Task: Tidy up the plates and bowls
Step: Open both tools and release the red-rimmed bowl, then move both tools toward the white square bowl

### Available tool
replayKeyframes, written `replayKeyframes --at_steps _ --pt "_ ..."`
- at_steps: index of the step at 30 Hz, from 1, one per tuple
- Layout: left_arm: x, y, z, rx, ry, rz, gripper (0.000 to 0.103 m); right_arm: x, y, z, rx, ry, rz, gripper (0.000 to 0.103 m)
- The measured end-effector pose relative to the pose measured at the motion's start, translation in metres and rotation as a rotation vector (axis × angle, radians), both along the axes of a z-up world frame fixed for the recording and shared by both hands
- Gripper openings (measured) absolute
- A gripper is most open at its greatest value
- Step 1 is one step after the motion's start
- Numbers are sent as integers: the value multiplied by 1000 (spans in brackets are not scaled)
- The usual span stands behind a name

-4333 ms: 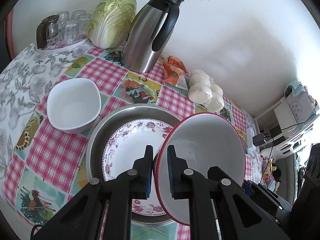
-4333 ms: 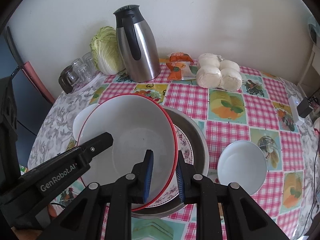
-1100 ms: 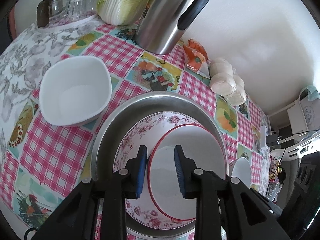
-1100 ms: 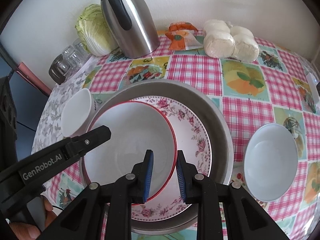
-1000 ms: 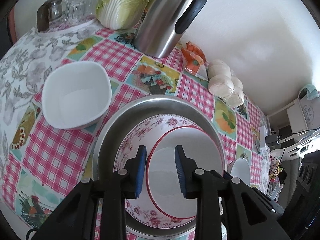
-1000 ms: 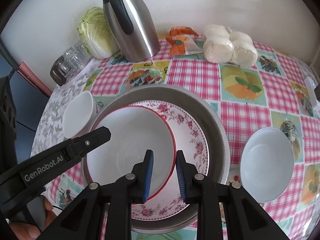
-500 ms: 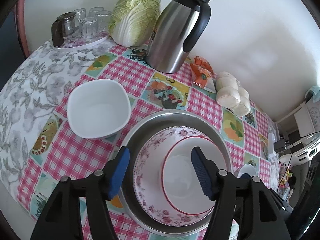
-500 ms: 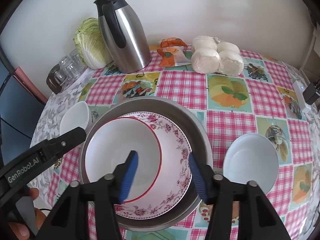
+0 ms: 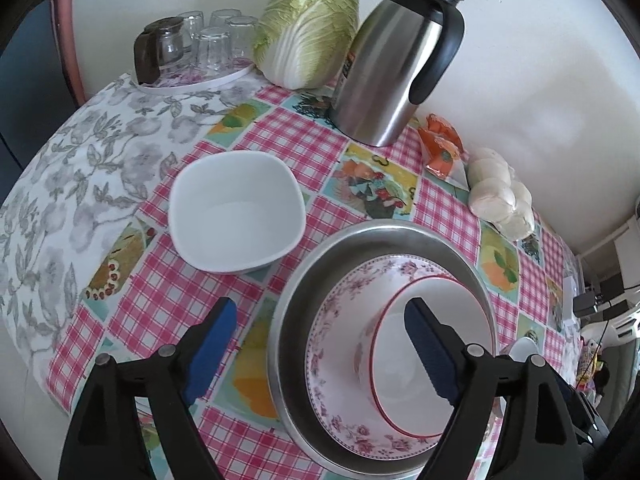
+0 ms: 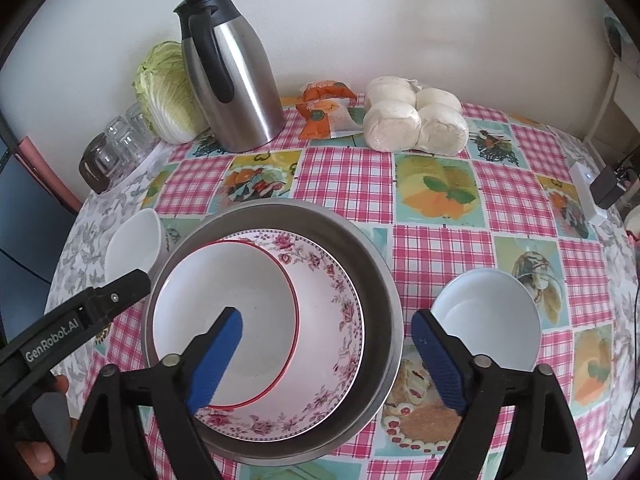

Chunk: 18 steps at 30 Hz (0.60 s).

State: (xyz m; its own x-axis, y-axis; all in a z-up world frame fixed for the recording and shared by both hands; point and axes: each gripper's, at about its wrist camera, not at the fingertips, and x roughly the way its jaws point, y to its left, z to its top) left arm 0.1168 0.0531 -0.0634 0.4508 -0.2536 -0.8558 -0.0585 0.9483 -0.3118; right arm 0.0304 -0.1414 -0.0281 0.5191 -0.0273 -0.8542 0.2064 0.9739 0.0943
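Observation:
A red-rimmed white bowl (image 9: pixel 428 360) (image 10: pixel 228 320) rests on a floral plate (image 9: pixel 340 360) (image 10: pixel 324 336) inside a steel basin (image 9: pixel 292 320) (image 10: pixel 360 256). A square white bowl (image 9: pixel 236 210) (image 10: pixel 134 240) sits left of the basin. A round white bowl (image 10: pixel 486 320) sits right of it; its edge shows in the left wrist view (image 9: pixel 524 346). My left gripper (image 9: pixel 320 344) is open and empty above the basin's near left rim. My right gripper (image 10: pixel 326 354) is open and empty above the basin.
A steel thermos jug (image 9: pixel 396 64) (image 10: pixel 232 80), a cabbage (image 9: pixel 308 28) (image 10: pixel 168 92), a tray of glasses (image 9: pixel 192 48) (image 10: pixel 116 148), an orange packet (image 10: pixel 324 110) and a bag of white buns (image 10: pixel 416 118) line the wall. Chargers (image 10: pixel 596 188) lie at the table's right edge.
Both grippers let go of the red-rimmed bowl, which now rests on the floral plate. Both opened wide and drew back and up; the left one shifted left.

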Motion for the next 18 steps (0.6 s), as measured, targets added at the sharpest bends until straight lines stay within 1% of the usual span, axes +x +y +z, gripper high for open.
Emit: replayKeyframes --at_steps 6,8,10,12,13,18 --pt "0 3 1 10 -8 26 87 0 1 0 -8 -1 0 94" --pt "1 5 1 15 -7 37 87 -1 0 0 -9 -4 -3 103" --pt "1 8 1 16 -8 52 88 -1 0 0 -10 -9 -9 103" --pt "1 11 1 15 -9 67 93 -2 0 0 -14 -10 -8 103" --pt "1 12 1 16 -11 74 98 -2 0 0 -16 -11 -7 103" --pt "2 18 2 29 -17 96 98 -2 4 1 -21 -18 -1 103"
